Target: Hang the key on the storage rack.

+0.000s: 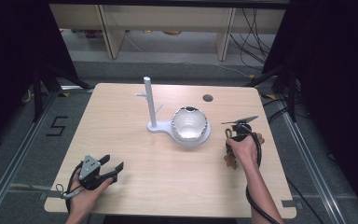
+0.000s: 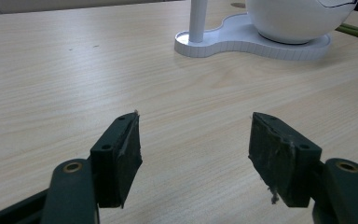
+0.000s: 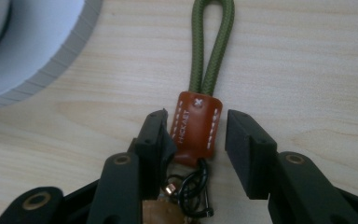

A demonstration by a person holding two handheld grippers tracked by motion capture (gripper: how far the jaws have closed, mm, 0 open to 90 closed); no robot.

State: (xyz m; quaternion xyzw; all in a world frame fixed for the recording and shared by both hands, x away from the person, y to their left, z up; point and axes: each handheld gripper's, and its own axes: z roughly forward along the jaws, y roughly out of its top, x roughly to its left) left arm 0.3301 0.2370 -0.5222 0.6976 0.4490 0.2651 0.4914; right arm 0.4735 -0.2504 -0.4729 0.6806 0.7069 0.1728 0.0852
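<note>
Worktop (image 1: 168,154), high view: pale wood, carrying a white stand (image 1: 154,125) with an upright post and short pegs, and a white bowl (image 1: 189,122) seated on the stand's round base. Left gripper (image 1: 115,167) rests at the near left corner, well apart from the stand, fingers spread. Right gripper (image 1: 235,135) is held just right of the bowl, pointing down at a keychain (image 1: 231,161) lying by the hand.

Left gripper view: fingers (image 2: 121,156) released, nothing between them; stand base and bowl lie well ahead.

Right gripper view: fingers (image 3: 156,140) parted either side of the keychain's brown leather tab (image 3: 198,123), the left one touching or nearly so, the right one apart; not yet clenched. Green cord loop (image 3: 213,42) extends beyond; metal rings sit below.

Step judged: picking up the keychain. Next move calls for closing squarely on the tab, then lifting, probably toward a peg.
</note>
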